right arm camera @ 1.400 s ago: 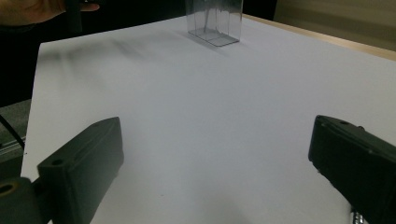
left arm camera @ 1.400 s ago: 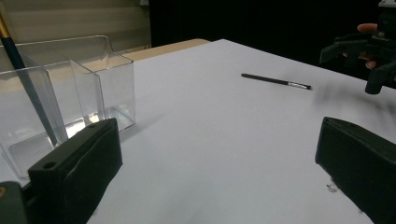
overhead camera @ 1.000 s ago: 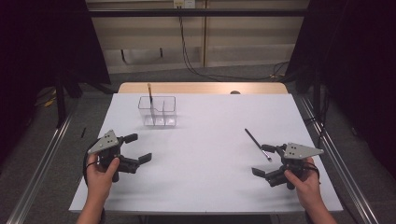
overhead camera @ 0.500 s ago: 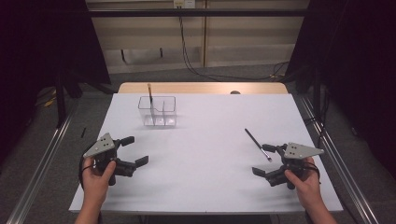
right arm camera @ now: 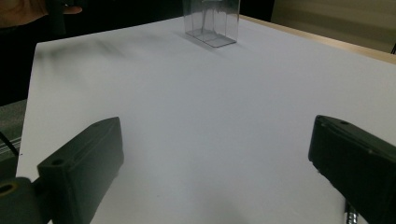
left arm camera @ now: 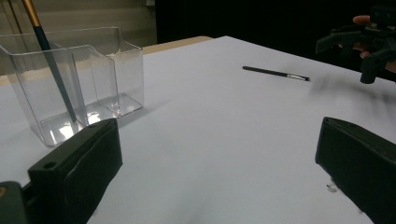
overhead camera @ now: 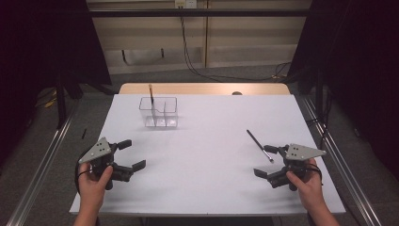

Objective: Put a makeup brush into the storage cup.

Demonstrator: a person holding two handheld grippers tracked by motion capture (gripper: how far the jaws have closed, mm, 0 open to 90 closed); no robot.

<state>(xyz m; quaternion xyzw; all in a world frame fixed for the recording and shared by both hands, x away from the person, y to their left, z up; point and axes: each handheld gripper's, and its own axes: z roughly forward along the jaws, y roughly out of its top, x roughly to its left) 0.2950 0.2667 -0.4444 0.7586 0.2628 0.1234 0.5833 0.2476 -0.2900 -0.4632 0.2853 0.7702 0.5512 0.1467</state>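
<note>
A clear plastic compartment holder [overhead camera: 159, 114] stands at the back left of the white table, with a brown-handled brush [overhead camera: 151, 95] upright in its left compartment. A black brush [overhead camera: 259, 145] lies flat on the right side, its metal tip close to my right gripper [overhead camera: 264, 161], which is open and holds nothing. My left gripper [overhead camera: 133, 154] is open over the front left of the table, also holding nothing. In the left gripper view the holder [left arm camera: 74, 88] and its brush [left arm camera: 49, 60] are close ahead, and the lying brush [left arm camera: 275, 73] is farther off.
The white sheet [overhead camera: 207, 136] covers the table, with a bare wooden strip [overhead camera: 202, 88] along the far edge. Metal rails [overhead camera: 346, 165] run along both sides on the floor. The right gripper view shows the holder [right arm camera: 212, 23] far ahead.
My left gripper has shifted slightly left and toward the near edge. The right gripper and both brushes have stayed where they were.
</note>
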